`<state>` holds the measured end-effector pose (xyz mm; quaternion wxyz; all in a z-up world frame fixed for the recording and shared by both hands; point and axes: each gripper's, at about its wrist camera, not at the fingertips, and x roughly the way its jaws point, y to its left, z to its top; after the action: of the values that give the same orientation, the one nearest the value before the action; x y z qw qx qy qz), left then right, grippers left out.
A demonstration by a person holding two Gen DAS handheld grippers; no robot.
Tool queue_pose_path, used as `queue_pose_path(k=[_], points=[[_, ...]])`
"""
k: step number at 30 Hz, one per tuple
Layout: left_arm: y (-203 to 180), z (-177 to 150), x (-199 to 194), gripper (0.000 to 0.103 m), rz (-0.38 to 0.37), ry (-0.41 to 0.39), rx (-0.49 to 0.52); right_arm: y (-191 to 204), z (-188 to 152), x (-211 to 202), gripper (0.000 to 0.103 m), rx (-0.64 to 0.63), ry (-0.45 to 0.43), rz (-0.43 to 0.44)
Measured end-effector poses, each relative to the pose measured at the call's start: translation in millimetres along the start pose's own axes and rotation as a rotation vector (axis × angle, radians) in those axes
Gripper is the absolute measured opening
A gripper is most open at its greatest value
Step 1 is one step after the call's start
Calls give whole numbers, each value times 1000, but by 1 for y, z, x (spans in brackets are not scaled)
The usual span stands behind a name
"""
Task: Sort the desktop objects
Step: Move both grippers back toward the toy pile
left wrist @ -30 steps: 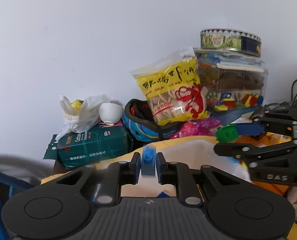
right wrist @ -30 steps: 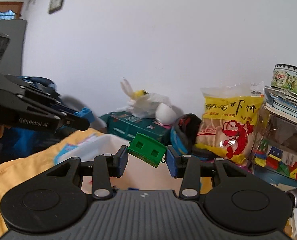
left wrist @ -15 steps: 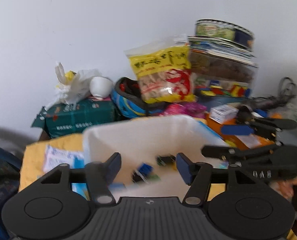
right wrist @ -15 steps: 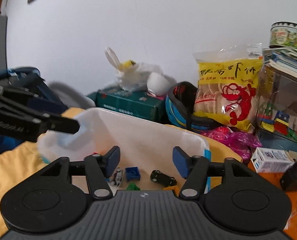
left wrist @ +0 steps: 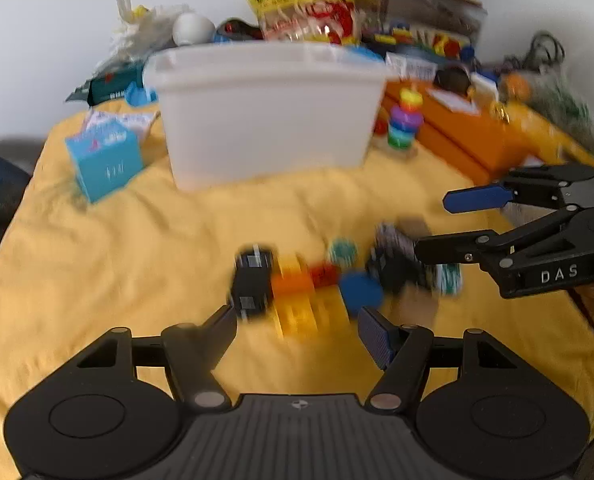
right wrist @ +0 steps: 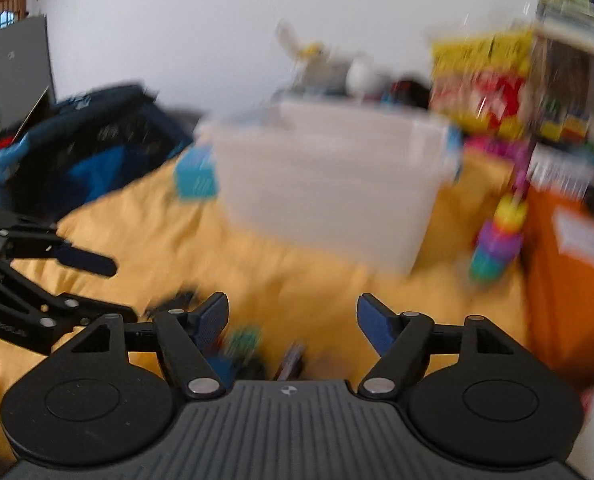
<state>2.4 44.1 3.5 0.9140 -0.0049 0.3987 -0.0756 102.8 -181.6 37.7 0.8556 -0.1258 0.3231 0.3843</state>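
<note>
A white plastic bin (left wrist: 269, 108) (right wrist: 329, 184) stands on the yellow cloth (left wrist: 117, 260). In front of it lies a blurred heap of small toys: a black toy car (left wrist: 253, 280), orange, yellow and red bricks (left wrist: 297, 296), a blue disc (left wrist: 361, 290) and a second dark car (left wrist: 393, 260). My left gripper (left wrist: 297, 320) hovers just short of the bricks, jaws opening, nothing gripped. My right gripper (right wrist: 293, 316) (left wrist: 449, 224) is at the heap's right side, jaws opening over blurred toys (right wrist: 241, 344), holding nothing. The left gripper (right wrist: 109, 288) shows at that view's left edge.
A light blue box (left wrist: 105, 160) sits left of the bin and a ring-stacking toy (left wrist: 405, 124) right of it. An orange box (left wrist: 477, 136) lies further right. A snack bag (left wrist: 309, 12) and clutter line the wall. A dark blue bag (right wrist: 89, 140) is at the left.
Both grippers opened above the bin, letting go of the blue brick and the green brick. Both then dropped down and back to the toy heap on the cloth.
</note>
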Motion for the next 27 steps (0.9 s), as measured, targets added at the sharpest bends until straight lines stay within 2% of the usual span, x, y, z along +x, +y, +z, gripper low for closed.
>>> queue_pose_path(k=[3,6,8,11,14,15,16,17,18,20,23,25,27], points=[[-6,-9,4,69,25,11,28,15,-17,-4,58,-24,22,23],[-10,-1,14,61,42,9,91,26,-26,-7,53,-40,41,26],[-22,2,19,56,61,-2,197,35,-32,-6,53,-93,57,-3],[-37,6,26,55,54,3,417,42,-40,-9,53,-123,61,-15],[-45,4,39,53,33,64,598,42,-45,-14,53,-98,67,-23],[-47,3,45,51,51,82,663,42,-47,-15,53,-92,70,-30],[-48,0,51,49,68,96,730,42,-49,-15,53,-89,73,-36],[-49,1,51,39,60,77,774,42,-51,-16,53,-86,76,-41],[-49,3,51,37,52,70,790,41,-52,-17,53,-84,77,-47],[-46,12,51,35,25,99,733,40,-54,-18,53,-77,81,-58],[-30,22,40,31,-76,140,517,40,-57,-20,53,-71,87,-75],[-14,25,28,31,-213,187,290,39,-58,-22,53,-67,86,-78],[2,19,21,31,-396,239,58,39,-59,-23,53,-64,84,-77]])
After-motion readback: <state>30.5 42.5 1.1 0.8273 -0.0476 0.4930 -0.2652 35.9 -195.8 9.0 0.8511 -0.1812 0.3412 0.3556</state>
